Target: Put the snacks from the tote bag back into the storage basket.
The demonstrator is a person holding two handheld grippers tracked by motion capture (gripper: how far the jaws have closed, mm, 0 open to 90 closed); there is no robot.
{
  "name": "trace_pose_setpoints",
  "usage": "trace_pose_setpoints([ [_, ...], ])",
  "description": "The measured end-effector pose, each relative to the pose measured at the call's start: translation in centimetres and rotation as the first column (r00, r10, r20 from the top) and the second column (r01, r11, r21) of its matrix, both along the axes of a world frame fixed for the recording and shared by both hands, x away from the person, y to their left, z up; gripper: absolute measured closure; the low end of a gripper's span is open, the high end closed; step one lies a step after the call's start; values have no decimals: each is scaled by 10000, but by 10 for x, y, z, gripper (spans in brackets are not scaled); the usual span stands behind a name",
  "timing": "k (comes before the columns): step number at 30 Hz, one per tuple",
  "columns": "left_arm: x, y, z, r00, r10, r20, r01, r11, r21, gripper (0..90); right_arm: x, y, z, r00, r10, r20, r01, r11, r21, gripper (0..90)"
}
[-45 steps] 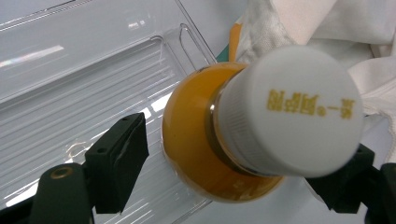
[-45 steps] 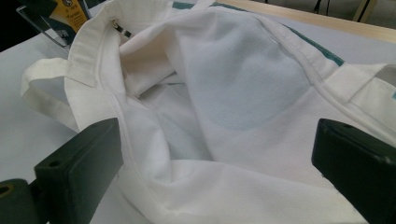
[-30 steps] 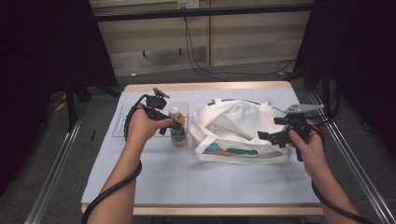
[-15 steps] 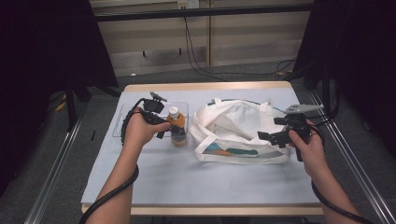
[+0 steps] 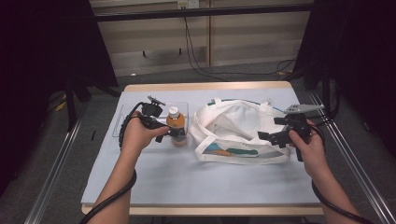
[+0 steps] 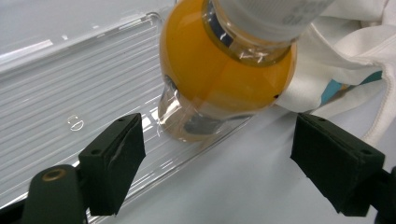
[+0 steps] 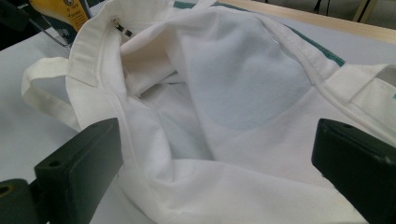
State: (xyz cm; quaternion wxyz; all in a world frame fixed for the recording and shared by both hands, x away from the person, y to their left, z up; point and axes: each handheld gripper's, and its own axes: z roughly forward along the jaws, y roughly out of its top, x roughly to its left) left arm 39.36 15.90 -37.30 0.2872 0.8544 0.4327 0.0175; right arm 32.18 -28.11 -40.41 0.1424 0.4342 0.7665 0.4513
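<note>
The left gripper (image 6: pixel 217 163) stands wide open, holding nothing, with the orange bottle (image 6: pixel 219 79) just ahead at twelve o'clock on the clear tray (image 6: pixel 70 93). Advance squarely before closing. At three o'clock, the right gripper (image 7: pixel 217 168) gapes empty over the white bag (image 7: pixel 224 93).

No legible text — anywhere

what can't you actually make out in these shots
- Bottle: its cap and top are cut off by the upper edge of the left gripper view; the label print is blurred there and too small in the high view.
- Tote bag: its bottom is hidden by its own folds in the right gripper view, so any contents can't be told.
- Clear tray: partly hidden behind the left gripper and hand in the high view.
</note>
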Motion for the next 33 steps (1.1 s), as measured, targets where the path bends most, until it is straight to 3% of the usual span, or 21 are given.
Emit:
trace_pose_setpoints([
  [7, -3, 3, -3, 10000, -55, 70, 55, 10000, -36, 172, 0, 0, 0, 10000, 21, -5, -21, 10000, -17, 16],
  [9, -5, 3, -4, 9999, 132, 76, -130, 9996, -232, 172, 0, 0, 0, 10000, 26, -15, -26, 10000, -11, 16],
  [11, -6, 4, -4, 9999, -77, 91, 77, 10000, -46, 172, 0, 0, 0, 10000, 24, -9, -24, 10000, -14, 16],
  [14, -8, 4, -5, 9999, -61, 119, 63, 9999, -135, 170, -1, 0, 0, 10000, 11, -1, -11, 10000, -5, 16],
  [17, -10, 5, -6, 9998, 36, 195, -30, 9994, -342, 170, 0, 0, 0, 10000, 33, 2, -33, 10000, -27, 16],
  [18, -12, 4, -7, 9991, 354, 231, -339, 9976, -610, 170, 0, 0, -1, 10000, 40, -4, -40, 10000, -35, 16],
  [19, -11, 7, -7, 9998, 2, 219, 7, 9991, -415, 169, 0, 0, -1, 10000, 54, -11, -54, 10000, -42, 16],
  [27, -19, 10, -13, 9993, 193, 306, -176, 9983, -557, 168, -1, 0, -1, 10000, 32, -4, -32, 10000, -42, 16],
  [33, -24, 13, -15, 9993, 65, 368, -45, 9986, -533, 166, -1, 1, -2, 10000, 19, -72, -20, 10000, -63, 15],
])
